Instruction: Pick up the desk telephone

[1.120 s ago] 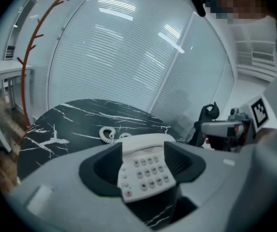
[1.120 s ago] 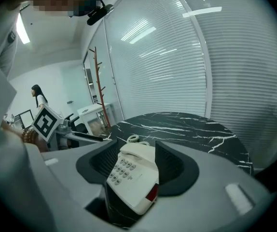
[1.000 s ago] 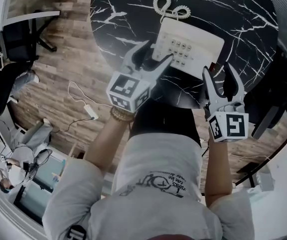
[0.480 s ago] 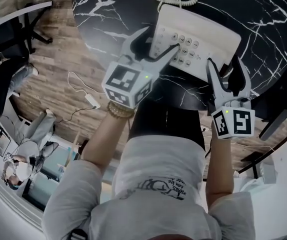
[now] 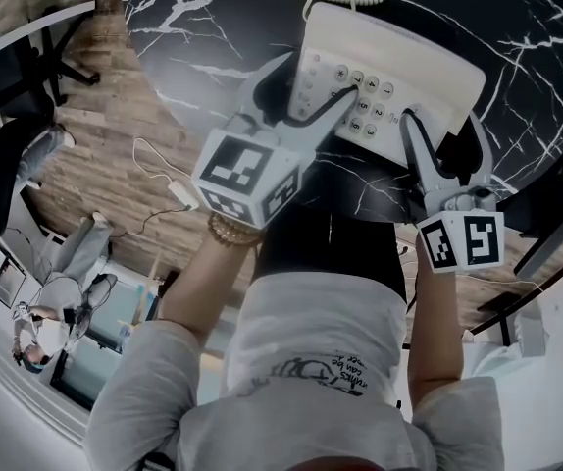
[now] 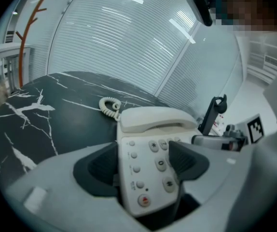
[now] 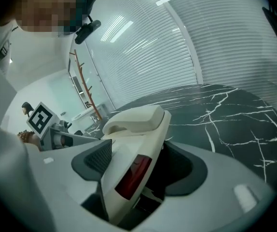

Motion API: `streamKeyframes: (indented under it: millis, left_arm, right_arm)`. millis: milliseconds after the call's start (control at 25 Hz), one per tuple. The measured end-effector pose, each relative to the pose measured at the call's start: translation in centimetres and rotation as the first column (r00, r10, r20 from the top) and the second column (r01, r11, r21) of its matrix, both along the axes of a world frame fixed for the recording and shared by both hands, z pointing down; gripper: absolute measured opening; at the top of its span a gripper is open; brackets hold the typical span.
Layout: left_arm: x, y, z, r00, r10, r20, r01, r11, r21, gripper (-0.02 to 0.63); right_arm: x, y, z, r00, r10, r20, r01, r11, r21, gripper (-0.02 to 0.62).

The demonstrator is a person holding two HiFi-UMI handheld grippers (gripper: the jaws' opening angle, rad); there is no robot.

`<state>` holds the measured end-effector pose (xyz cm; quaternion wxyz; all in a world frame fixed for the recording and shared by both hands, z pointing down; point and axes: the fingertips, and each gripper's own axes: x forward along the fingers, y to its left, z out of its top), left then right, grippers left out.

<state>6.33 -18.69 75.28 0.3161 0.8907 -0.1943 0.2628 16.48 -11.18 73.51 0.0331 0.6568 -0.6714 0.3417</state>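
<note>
Left tongs gaped wide astride a near corner of the desk telephone at the near edge of the worktop, right tongs opening around its side, neither biting yet, and a lopsided squeeze could well tip the loose handset off its cradle!

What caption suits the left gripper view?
Left gripper, jaws open, straddling the desk telephone on a black marble table.

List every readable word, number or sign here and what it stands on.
"*": a key on the desk telephone.
"0": the key beside it.
"#": the next key along.
Other key labels and the shirt print: too small or blurred to read.
</note>
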Motion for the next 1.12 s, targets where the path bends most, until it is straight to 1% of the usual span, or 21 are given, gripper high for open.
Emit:
streamKeyframes:
  millis: [200, 360, 640, 760, 880, 1120]
  left_arm:
    - [0.1, 0.1, 0.0, 1.0, -0.019, 0.004, 0.019, 0.999, 0.036, 0.328]
    - [-0.2, 0.6, -0.2, 0.999, -0.045, -0.008, 0.046, 0.998, 0.042, 0.327]
    - [-0.5, 1.2, -1.7, 0.997, -0.081, -0.006, 0.082, 0.995, 0.063, 0.325]
    - [-0.3, 1.1, -3.1, 0.996, -0.086, -0.008, 0.087, 0.992, 0.09, 0.325]
    - [0.1, 0.7, -5.0, 0.996, -0.088, -0.021, 0.09, 0.988, 0.125, 0.325]
    - [0.4, 0.3, -10.4, 0.995, -0.089, -0.043, 0.096, 0.979, 0.178, 0.325]
  right_arm:
    - [-0.1, 0.0, 0.0, 1.0, 0.02, 0.002, -0.02, 1.0, -0.007, 0.322]
    - [0.1, -0.2, -0.2, 0.999, 0.045, 0.007, -0.045, 0.999, -0.014, 0.324]
    - [0.1, -0.3, -2.2, 0.999, 0.052, -0.014, -0.052, 0.999, -0.002, 0.324]
    - [0.2, -0.3, -3.2, 0.998, 0.063, -0.012, -0.063, 0.998, 0.002, 0.324]
    - [0.5, -0.5, -4.8, 0.997, 0.072, -0.017, -0.072, 0.997, 0.024, 0.324]
    - [0.7, -0.6, -9.9, 0.996, 0.088, -0.021, -0.086, 0.994, 0.066, 0.324]
